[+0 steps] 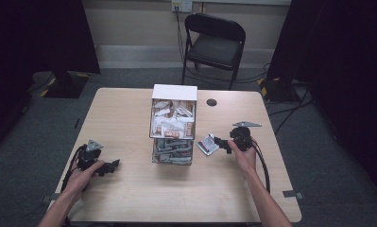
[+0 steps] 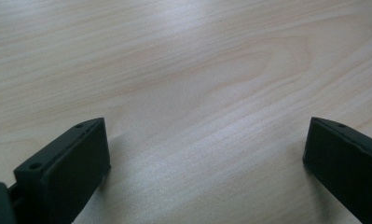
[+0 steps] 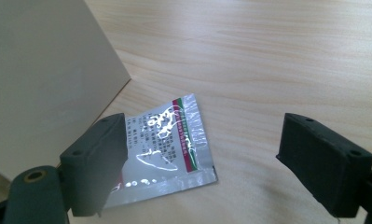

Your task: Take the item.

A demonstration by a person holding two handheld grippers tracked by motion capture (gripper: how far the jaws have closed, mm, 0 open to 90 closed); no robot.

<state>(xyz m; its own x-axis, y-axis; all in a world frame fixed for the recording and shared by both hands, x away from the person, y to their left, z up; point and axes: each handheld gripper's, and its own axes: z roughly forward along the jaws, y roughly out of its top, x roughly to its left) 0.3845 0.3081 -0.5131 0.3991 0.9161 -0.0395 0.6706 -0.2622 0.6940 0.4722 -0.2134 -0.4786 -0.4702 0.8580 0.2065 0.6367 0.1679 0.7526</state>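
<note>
One silver sachet (image 3: 167, 149) lies flat on the table (image 1: 129, 198), just right of one two-tier box (image 1: 173, 125) stuffed with sachets too many to count. Right gripper (image 3: 197, 158): jaws wide, straddling the sachet, gripping nothing. Left gripper (image 2: 207, 154): jaws wide, empty, over bare wood.

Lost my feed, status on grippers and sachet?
Right gripper open over sachet lying on table. Left gripper open, empty. Box beside sachet.
</note>
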